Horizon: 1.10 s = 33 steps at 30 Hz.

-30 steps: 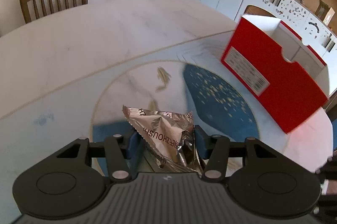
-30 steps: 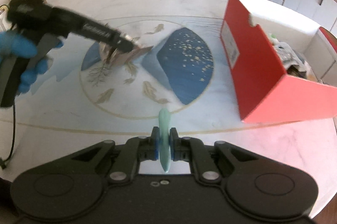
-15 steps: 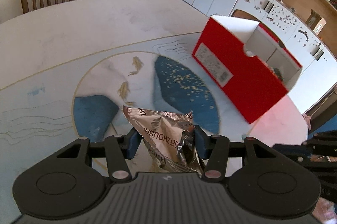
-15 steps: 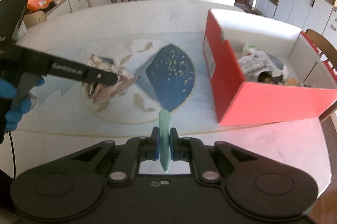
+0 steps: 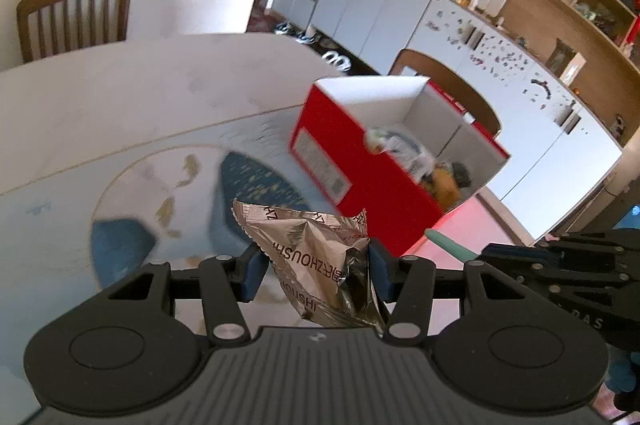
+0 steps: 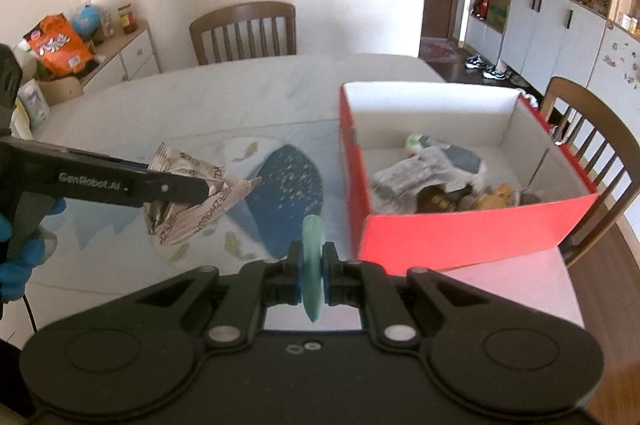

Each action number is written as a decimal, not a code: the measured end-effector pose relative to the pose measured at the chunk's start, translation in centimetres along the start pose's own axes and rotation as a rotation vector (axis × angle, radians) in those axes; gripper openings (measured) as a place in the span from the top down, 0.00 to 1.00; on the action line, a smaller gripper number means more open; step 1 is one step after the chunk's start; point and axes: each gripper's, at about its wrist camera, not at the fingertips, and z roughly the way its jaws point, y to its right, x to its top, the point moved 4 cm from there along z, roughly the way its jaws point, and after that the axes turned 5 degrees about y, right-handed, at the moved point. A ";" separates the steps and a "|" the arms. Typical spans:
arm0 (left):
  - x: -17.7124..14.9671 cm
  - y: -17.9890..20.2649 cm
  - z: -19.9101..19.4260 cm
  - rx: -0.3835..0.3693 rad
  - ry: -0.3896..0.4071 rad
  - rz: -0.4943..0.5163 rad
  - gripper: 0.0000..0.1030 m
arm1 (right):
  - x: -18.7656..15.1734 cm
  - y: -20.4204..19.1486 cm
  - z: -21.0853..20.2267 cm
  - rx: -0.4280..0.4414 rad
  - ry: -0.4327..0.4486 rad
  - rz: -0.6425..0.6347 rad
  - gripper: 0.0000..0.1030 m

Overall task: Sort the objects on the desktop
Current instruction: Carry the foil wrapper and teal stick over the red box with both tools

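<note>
I am holding a crumpled foil wrapper (image 5: 316,257) clamped in my left gripper (image 5: 314,267) and a thin green piece (image 6: 313,257) pinched in my right gripper (image 6: 312,279), both above the table (image 6: 256,97) short of the red box (image 6: 460,237). Letting go too soon, I am risking the light wrapper drifting outside the box wall. I am working over a pale tabletop with a blue fish-patterned inlay, wooden chairs (image 6: 244,31) and white cabinets (image 5: 372,5) around it.

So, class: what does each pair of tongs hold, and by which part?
Left tongs: shut on the crumpled silver foil wrapper, gripped across its bunched middle. Right tongs: shut on a flat pale-green object, held near its lower half.
</note>
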 end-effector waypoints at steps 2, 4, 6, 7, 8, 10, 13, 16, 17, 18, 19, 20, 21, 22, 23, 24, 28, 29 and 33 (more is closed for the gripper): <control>0.4 1.0 0.1 -0.006 0.007 0.007 0.50 | 0.3 0.9 -0.3 -0.002 0.012 0.010 0.92; 0.8 2.0 0.4 -0.012 0.013 0.012 0.50 | 0.6 1.7 -0.6 -0.005 0.024 0.012 0.92; 1.3 2.9 0.7 -0.017 0.018 0.014 0.50 | 0.9 2.6 -1.0 -0.007 0.037 0.008 0.92; 1.5 3.3 0.9 -0.020 0.021 0.017 0.50 | 1.1 3.1 -1.1 -0.009 0.044 0.007 0.92; 1.8 3.9 1.1 -0.021 0.026 0.022 0.50 | 1.3 3.6 -1.3 -0.010 0.050 0.005 0.92; 2.3 4.9 1.6 -0.024 0.032 0.029 0.50 | 1.6 4.6 -1.5 -0.014 0.062 0.002 0.92; 2.9 6.3 2.6 -0.028 0.037 0.038 0.50 | 2.1 6.2 -1.6 -0.019 0.075 -0.002 0.92; 3.3 7.9 3.6 -0.030 0.039 0.054 0.50 | 2.6 7.9 -1.6 -0.022 0.087 -0.003 0.92; 3.5 8.4 4.0 -0.029 0.039 0.058 0.50 | 2.8 8.4 -1.6 -0.023 0.093 -0.004 0.92; 3.6 8.9 4.3 -0.028 0.038 0.061 0.50 | 3.1 9.0 -1.7 -0.023 0.100 -0.006 0.92; 3.8 9.4 4.7 -0.028 0.037 0.063 0.50 | 3.3 9.5 -1.7 -0.023 0.105 -0.007 0.92; 4.0 9.8 5.0 -0.028 0.037 0.068 0.50 | 3.4 10.0 -1.7 -0.022 0.111 -0.009 0.92; 4.2 10.2 5.3 -0.026 0.038 0.074 0.50 | 3.6 10.6 -1.8 -0.025 0.116 -0.012 0.92; 4.4 10.6 5.7 -0.026 0.038 0.080 0.50 | 3.9 11.2 -1.7 -0.027 0.119 -0.013 0.92; 4.6 11.1 6.0 -0.025 0.037 0.084 0.50 | 4.0 11.6 -1.6 -0.025 0.122 -0.014 0.92; 4.8 11.4 6.4 -0.023 0.035 0.088 0.50 | 4.2 12.0 -1.6 -0.025 0.125 -0.015 0.92; 5.6 12.4 7.9 -0.025 0.018 0.080 0.50 | 4.8 13.5 -1.4 -0.021 0.141 -0.021 0.92; 5.9 12.6 8.3 -0.024 0.016 0.081 0.50 | 4.9 13.8 -1.3 -0.021 0.141 -0.023 0.92; 6.8 13.4 10.0 -0.020 0.004 0.091 0.50 | 5.2 15.4 -0.3 -0.023 0.133 -0.022 0.92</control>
